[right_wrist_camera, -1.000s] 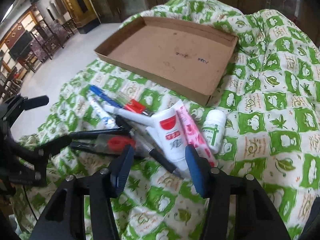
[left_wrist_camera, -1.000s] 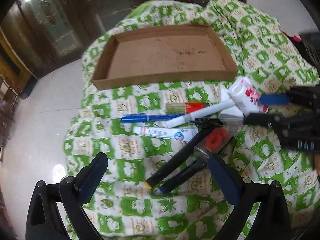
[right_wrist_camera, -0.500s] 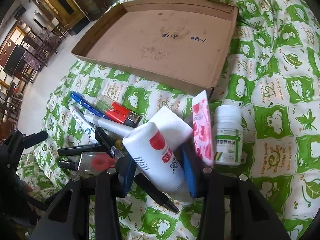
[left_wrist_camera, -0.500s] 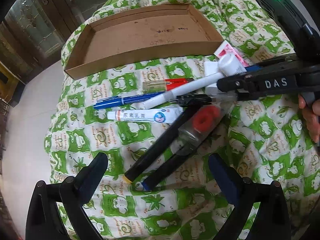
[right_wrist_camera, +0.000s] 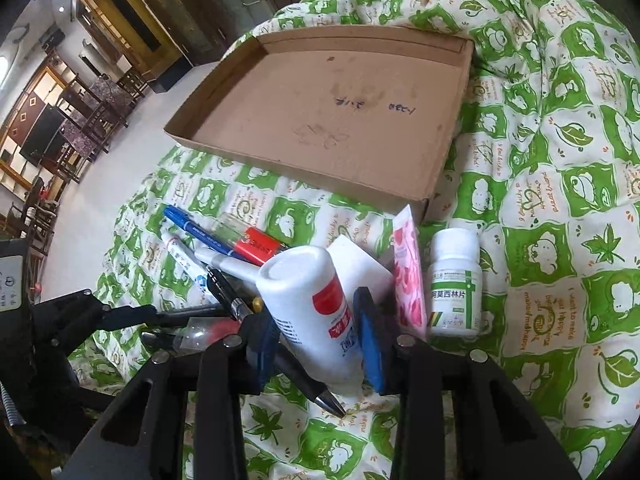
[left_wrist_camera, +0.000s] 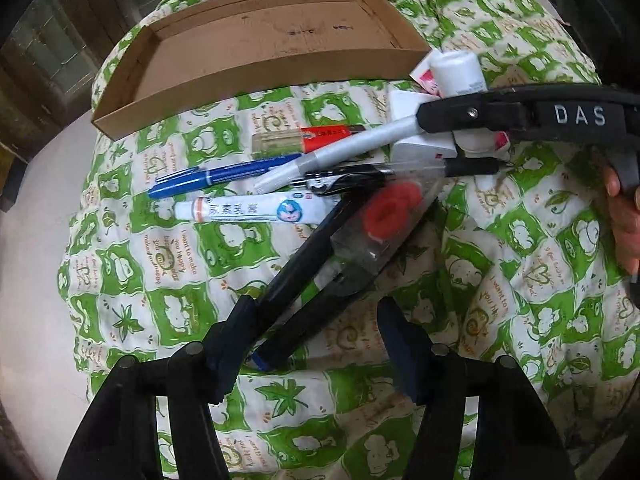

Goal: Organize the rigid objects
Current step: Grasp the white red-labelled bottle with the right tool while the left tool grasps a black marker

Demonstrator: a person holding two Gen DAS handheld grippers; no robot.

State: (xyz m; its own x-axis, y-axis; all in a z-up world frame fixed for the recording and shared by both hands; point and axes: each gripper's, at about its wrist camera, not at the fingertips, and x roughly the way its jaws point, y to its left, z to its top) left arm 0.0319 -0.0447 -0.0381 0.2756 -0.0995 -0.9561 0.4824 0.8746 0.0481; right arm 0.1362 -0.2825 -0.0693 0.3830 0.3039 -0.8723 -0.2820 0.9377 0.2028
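- The right gripper [right_wrist_camera: 318, 336] had just been closing; its blue pads clamped the white bottle with the red label [right_wrist_camera: 308, 300], tilted among the pens.
- The left gripper [left_wrist_camera: 316, 344] had just been narrowing, part open, straddling two black markers [left_wrist_camera: 300, 280], its left pad touching one.
- The cardboard tray [right_wrist_camera: 444, 168] lay just beyond the pile on the green-checked cloth [right_wrist_camera: 560, 200].

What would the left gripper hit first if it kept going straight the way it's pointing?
Probably the two black markers lying between the left gripper fingers, which have just been closing around them, with the green checked cloth right beneath. Depth is hard to judge.
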